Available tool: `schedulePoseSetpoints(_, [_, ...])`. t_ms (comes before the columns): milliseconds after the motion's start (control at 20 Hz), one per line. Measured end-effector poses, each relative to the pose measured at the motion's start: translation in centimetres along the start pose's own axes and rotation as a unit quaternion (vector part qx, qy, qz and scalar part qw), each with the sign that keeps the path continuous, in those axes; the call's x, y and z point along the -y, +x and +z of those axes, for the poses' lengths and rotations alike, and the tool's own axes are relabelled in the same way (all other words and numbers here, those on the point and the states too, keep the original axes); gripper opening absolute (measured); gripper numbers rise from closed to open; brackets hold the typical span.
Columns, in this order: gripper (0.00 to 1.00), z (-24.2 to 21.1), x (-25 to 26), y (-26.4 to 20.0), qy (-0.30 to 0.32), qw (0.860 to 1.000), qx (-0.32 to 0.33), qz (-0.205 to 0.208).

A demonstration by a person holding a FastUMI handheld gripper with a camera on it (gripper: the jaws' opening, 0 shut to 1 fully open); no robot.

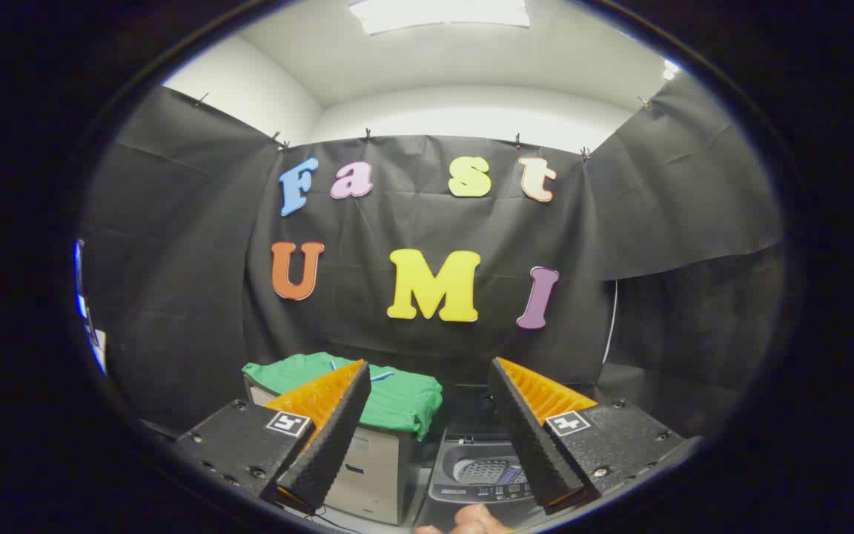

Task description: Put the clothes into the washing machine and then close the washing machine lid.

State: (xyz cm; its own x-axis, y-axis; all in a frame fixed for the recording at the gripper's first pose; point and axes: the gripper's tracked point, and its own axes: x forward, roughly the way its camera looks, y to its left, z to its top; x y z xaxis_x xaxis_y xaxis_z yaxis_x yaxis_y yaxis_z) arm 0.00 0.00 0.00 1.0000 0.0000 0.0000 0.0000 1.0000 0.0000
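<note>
A small top-loading washing machine (482, 475) stands with its lid raised, its perforated drum (480, 469) visible through the opening; nothing can be made out inside the drum. To its left, a green garment (397, 400) lies folded flat on top of a pale box (371, 471), its long axis running left to right, one edge drooping over the box's right side toward the machine. The gripper (427, 397) hovers in the air near the camera, fingers spread wide and holding nothing; the left finger overlaps the garment in view, the right finger rises above the machine. A person's hand (471, 521) shows just below the machine's control panel. Black cloth (175, 297) lines the booth behind.
</note>
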Motion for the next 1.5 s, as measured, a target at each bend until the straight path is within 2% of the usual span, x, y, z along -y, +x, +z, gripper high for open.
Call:
schedulePoseSetpoints(450, [1.00,-0.1,1.4,1.0,0.011,1.000,-0.004,-0.018])
schedulePoseSetpoints(700, [1.00,0.4,0.4,1.5,0.010,1.000,-0.006,-0.021])
schedulePoseSetpoints(1050, [1.00,1.5,-4.9,3.5,0.006,1.000,-0.013,-0.007])
schedulePoseSetpoints(1300, [1.00,0.7,-10.0,7.4,0.052,0.995,-0.082,0.021])
schedulePoseSetpoints(1500, [1.00,-0.1,-13.4,12.2,0.054,0.989,-0.130,0.048])
